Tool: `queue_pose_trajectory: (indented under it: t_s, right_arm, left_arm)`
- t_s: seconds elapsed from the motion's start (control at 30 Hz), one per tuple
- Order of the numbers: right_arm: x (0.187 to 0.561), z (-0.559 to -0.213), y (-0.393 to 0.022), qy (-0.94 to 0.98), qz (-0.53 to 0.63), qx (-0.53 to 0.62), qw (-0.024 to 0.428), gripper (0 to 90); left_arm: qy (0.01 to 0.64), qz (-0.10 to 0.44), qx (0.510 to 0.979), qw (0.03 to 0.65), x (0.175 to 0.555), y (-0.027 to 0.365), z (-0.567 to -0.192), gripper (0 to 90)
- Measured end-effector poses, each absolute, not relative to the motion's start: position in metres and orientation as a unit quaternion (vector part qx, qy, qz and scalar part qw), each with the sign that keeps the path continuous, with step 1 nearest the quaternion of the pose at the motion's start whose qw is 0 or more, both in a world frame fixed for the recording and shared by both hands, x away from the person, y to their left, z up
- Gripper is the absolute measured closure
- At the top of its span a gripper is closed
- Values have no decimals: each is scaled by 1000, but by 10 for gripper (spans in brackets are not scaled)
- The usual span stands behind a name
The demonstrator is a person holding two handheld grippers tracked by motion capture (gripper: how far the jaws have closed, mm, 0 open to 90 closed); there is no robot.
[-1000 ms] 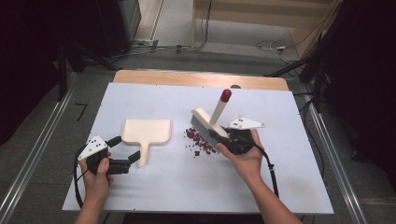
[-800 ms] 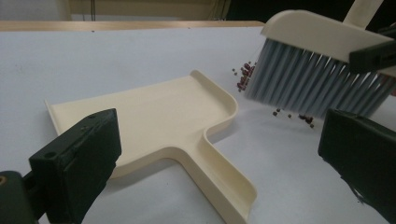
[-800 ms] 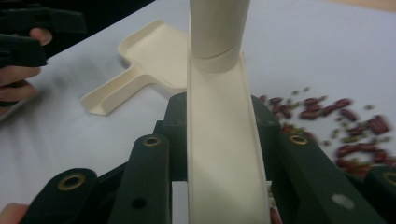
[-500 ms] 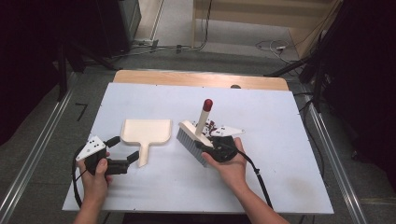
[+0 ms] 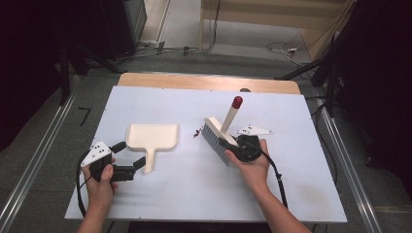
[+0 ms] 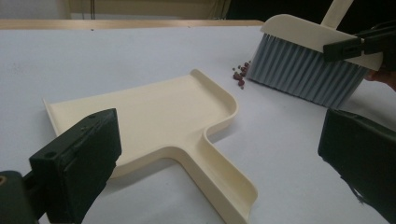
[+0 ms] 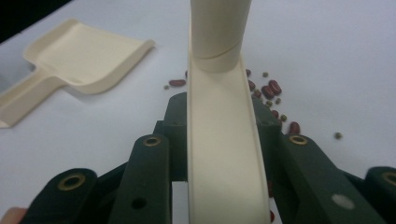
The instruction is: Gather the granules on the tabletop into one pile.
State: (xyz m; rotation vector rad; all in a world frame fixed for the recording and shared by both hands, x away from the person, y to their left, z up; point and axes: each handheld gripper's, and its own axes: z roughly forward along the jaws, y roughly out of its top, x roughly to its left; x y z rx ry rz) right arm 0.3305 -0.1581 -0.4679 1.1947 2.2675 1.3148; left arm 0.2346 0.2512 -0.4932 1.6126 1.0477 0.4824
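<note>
A cream dustpan (image 5: 151,137) lies flat on the white table (image 5: 194,194), with its handle (image 6: 219,182) pointing toward the person. My left gripper (image 5: 130,155) is open, one jaw on each side of that handle and neither touching it. My right gripper (image 5: 228,144) is shut on the cream back of a hand brush (image 5: 214,140). The brush's grey bristles (image 6: 303,70) rest on the table, and its red-tipped handle (image 5: 237,102) slants up and away. A small cluster of red beans (image 5: 197,132) lies between the brush and the dustpan. Several more beans (image 7: 271,88) are scattered just beyond the brush.
A bare wooden strip (image 5: 204,81) runs along the table's far edge. Metal rails (image 5: 29,165) flank the table on both sides. Cables (image 5: 279,179) trail from both grippers toward the person.
The right gripper swept the brush left and toward the person, then drew it back right a little. The bean pile is now a smaller visible cluster by the brush's left end. The left gripper stayed put.
</note>
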Motion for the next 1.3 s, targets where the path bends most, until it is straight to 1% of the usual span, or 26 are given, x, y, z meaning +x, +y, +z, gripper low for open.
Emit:
queue_pose_trajectory:
  t_s: [0.17,0.23,0.27,0.37,0.4,0.43,0.47,0.53,0.57,0.6,0.67,0.7,0.73,0.97,1.3]
  right_arm:
    - [329,-459,-145,773,470,407,125,657]
    - [329,-456,-133,771,475,405,124,657]
    - [330,-455,-120,771,475,408,120,657]
    - [333,-459,-108,771,469,414,120,657]
    - [338,-466,-101,769,462,428,113,657]
    - [338,-466,-101,769,462,428,113,657]
    - [342,-473,-99,764,458,441,113,657]
    - [343,-473,-100,761,456,445,120,657]
    - [344,-473,-104,761,448,450,133,657]
    - [344,-473,-104,761,448,450,133,657]
    - [344,-475,-114,757,442,458,149,657]
    - [344,-475,-114,757,442,458,149,657]
    - [344,-476,-124,751,442,467,153,657]
    - [342,-479,-155,733,440,489,173,656]
    - [340,-479,-172,724,437,499,188,656]
  left_arm:
    - [441,204,682,547,235,252,-493,0]
    - [441,204,682,547,235,251,-493,0]
    - [440,204,682,547,235,251,-493,0]
    - [440,206,682,546,235,252,-493,0]
    - [440,206,683,545,235,253,-493,0]
    - [440,206,683,545,235,253,-493,0]
    - [440,206,684,544,235,253,-493,0]
    - [440,207,684,544,234,254,-494,0]
    - [440,207,684,543,235,254,-494,0]
    - [440,206,685,543,235,254,-494,0]
    - [439,206,685,543,235,253,-494,0]
    - [440,206,685,543,235,252,-494,0]
    - [439,205,686,543,236,252,-494,0]
    - [439,205,687,542,236,249,-494,0]
    - [438,204,689,539,237,248,-494,0]
